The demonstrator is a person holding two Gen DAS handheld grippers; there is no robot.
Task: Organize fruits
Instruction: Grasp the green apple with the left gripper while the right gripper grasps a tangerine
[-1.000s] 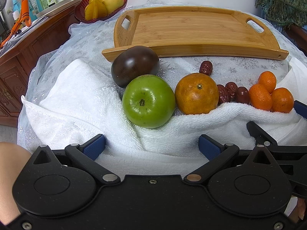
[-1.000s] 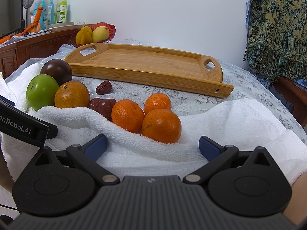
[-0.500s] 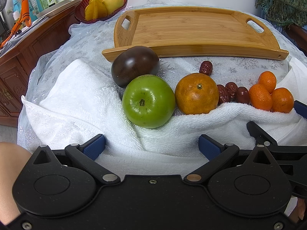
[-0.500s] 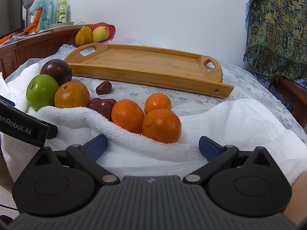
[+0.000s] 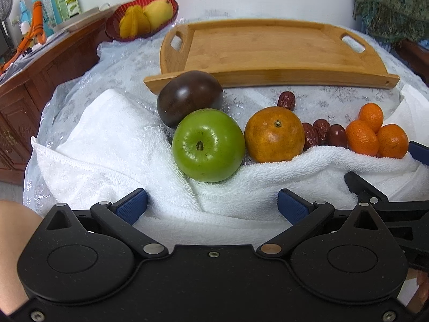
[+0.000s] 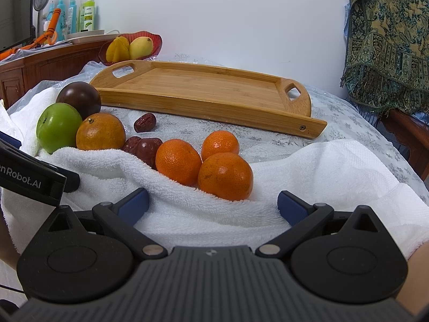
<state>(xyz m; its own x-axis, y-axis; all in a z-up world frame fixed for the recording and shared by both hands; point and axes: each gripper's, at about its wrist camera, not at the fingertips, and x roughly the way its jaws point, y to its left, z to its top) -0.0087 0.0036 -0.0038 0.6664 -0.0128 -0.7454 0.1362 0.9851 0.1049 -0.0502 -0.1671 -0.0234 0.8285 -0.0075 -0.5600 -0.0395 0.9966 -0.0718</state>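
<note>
Left wrist view: the left gripper is spread wide with nothing between its blue ribbed pads, low over a fluffy white towel. The towel's raised fold hides the undersides of the fruit lined up behind it. A glossy green apple touches a smooth dark purple fruit behind it and sits just beside a dimpled large orange. Wrinkled red dates are wedged between that orange and three small tangerines; one more date lies apart on the lacy tablecloth. The flat bamboo tray, with cut-out handles, lies behind the fruit. At the right edge, the right gripper is cut off by the frame.

Right wrist view: the right gripper is likewise spread apart and holds nothing, close to the tangerines, whose bases sink into the towel. The clustered dates are partly hidden behind the fold and one tangerine. The apple overlaps the purple fruit. The tray holds nothing. A red bowl of yellow fruit sits beyond it.
</note>
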